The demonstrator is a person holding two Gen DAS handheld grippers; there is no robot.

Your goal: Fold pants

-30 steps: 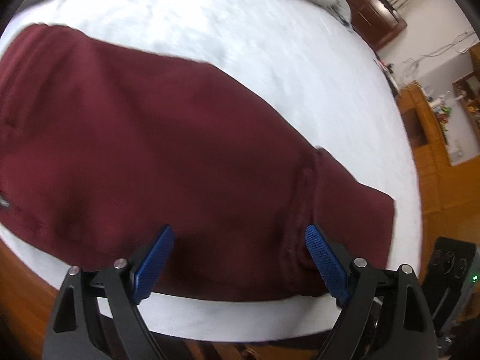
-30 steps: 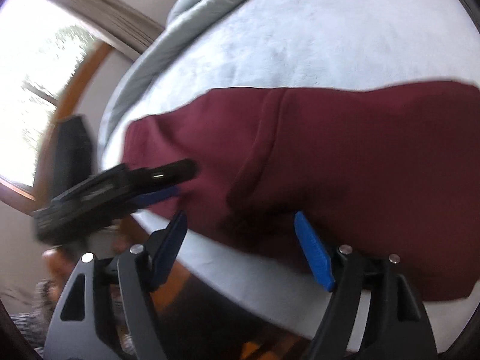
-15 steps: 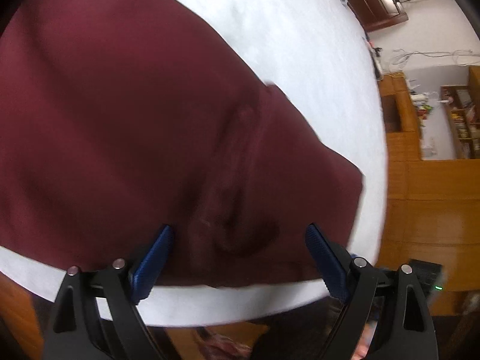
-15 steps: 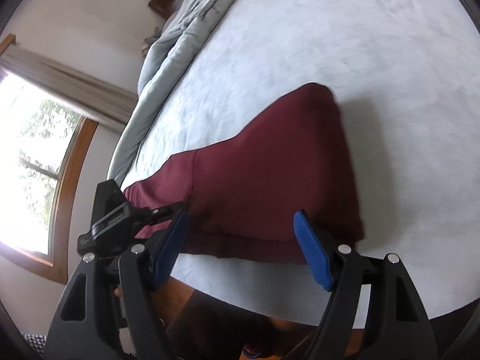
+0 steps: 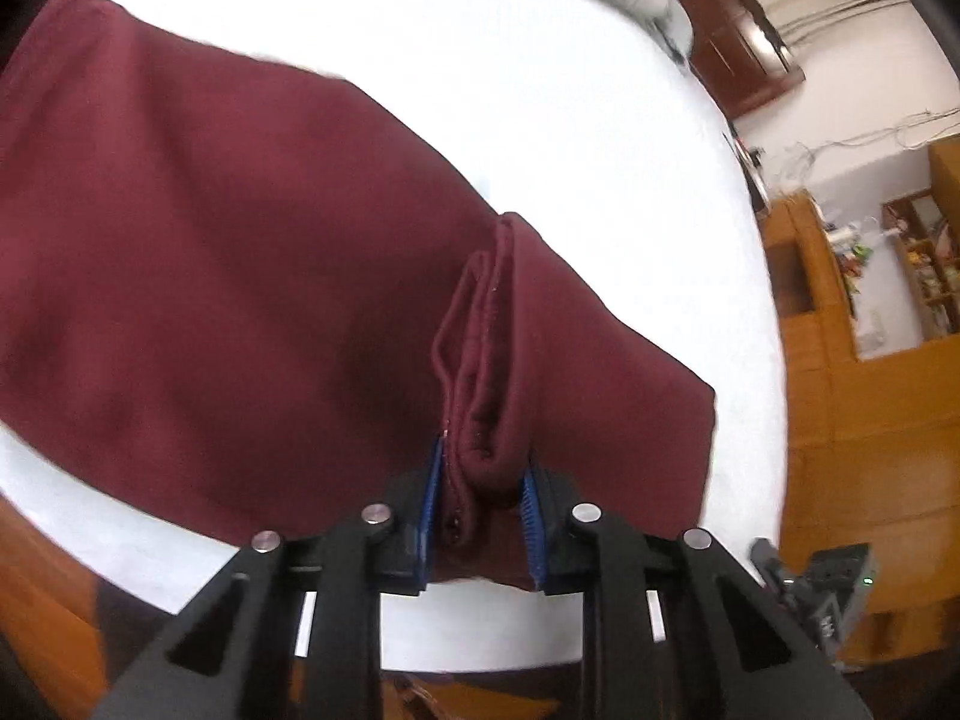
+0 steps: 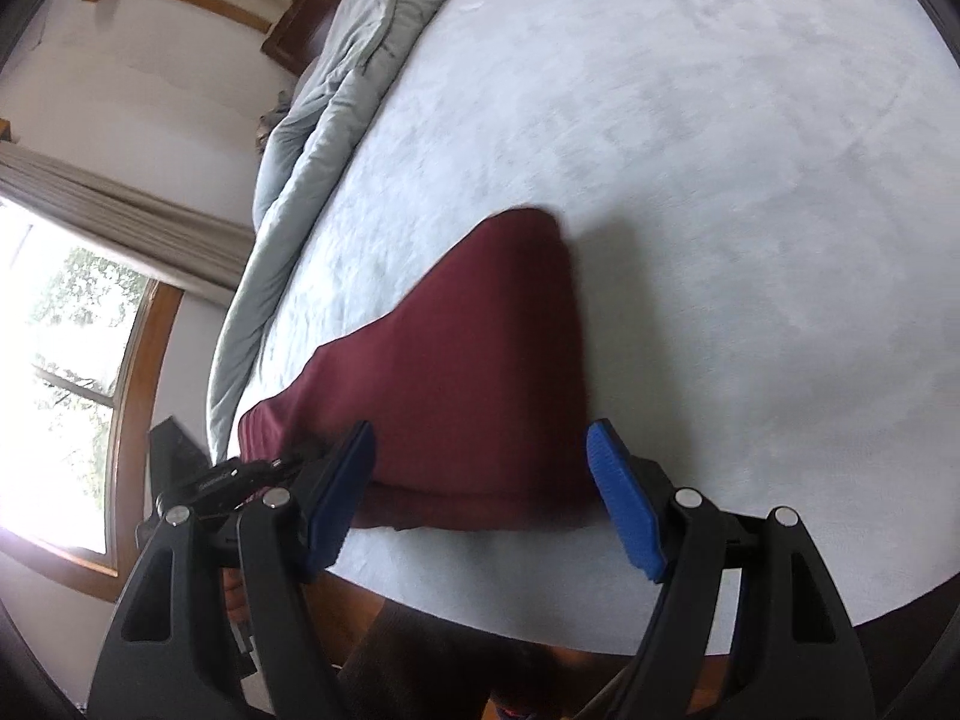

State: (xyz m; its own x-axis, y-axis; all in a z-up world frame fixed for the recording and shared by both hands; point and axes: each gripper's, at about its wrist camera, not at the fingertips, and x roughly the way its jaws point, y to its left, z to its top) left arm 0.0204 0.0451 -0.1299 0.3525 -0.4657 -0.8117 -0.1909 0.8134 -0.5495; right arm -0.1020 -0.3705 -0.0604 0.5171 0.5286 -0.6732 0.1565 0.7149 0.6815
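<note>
Lying on the white bed cover (image 5: 540, 90) near its front edge: maroon pants (image 5: 210, 270), spread flat with the long axis running from the upper left of the left wrist view down toward the lower right. Ending in a straight squared edge at the lower right, close to the bed's side; reaching past the left rim of that view at the other end. Rising from the cloth near the front edge: a bunched ridge of several stacked layers, running away from the camera. Clamping that ridge: left gripper (image 5: 480, 510), blue pads (image 5: 431, 504) drawn nearly together with the thick fold pinched between them. Hovering over the same front edge in the right wrist view: right gripper (image 6: 480, 492), blue pads (image 6: 624, 504) spread wide, holding nothing, straddling the near edge of the pants (image 6: 468, 372). Narrowing in that view to a rounded end pointing away from the camera, toward the middle of the bed cover (image 6: 720, 180). Showing at the left of that view: the left gripper (image 6: 240, 474), meeting the pants at their left end. Bunching along the far side of the bed: grey duvet (image 6: 324, 120). Standing beyond the bed in the left wrist view: wooden cabinets (image 5: 840, 360) with open shelves holding small items, too blurred for identifying.
</note>
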